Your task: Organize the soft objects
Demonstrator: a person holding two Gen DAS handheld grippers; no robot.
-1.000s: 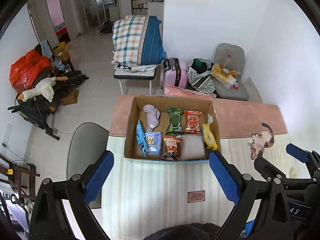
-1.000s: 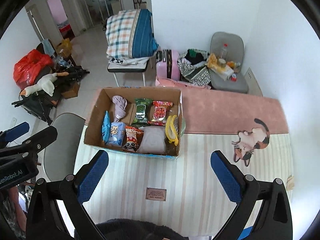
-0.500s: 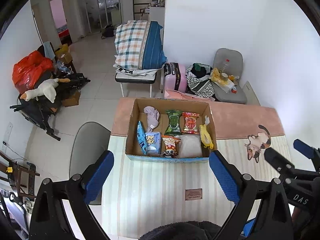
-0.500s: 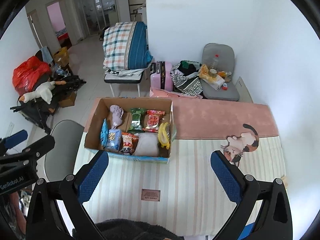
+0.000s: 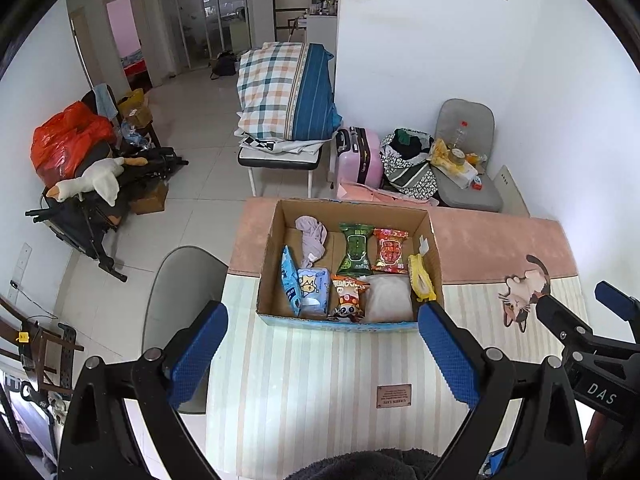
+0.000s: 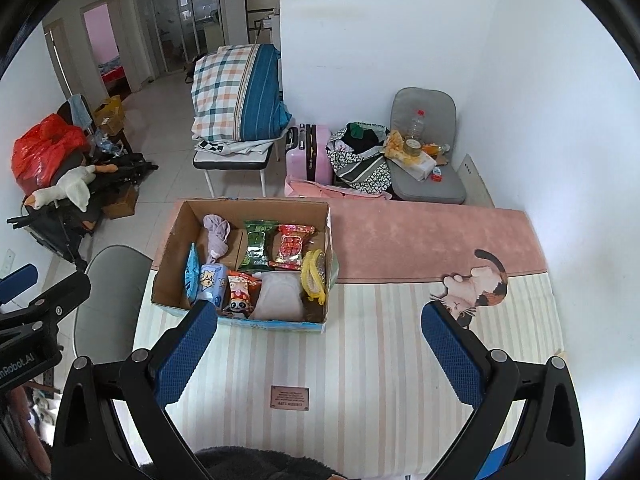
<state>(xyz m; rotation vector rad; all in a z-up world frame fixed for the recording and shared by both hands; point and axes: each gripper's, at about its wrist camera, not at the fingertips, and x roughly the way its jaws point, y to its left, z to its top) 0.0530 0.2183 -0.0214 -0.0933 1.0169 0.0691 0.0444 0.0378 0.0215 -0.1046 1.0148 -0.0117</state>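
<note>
Both tongs are hovering above the counter, which is wearing a striped cloth with a pink band along its far side. The left tongs are gaping wide with nothing between their blue pads, and the right tongs are spreading just as wide and likewise gripping nothing. An open cardboard box is sitting on the counter, straddling the line between the stripes and the pink band; in the left wrist view it is lying straight ahead between the fingers, while in the right wrist view it is lying ahead and to the left, beyond the left finger. Inside it the soft things are crowding together: a lilac cloth is slumping in the far left corner, a green packet and a red packet are lying side by side along the far wall, a blue pouch is standing on edge against the left wall with a cartoon tissue pack just beside it, a raccoon snack bag and a white soft bundle are filling the near side, and a yellow pack is leaning against the right wall. A cat picture is showing on the cloth well to the right of the box, and a small brown label is lying near the counter's front edge.
</note>
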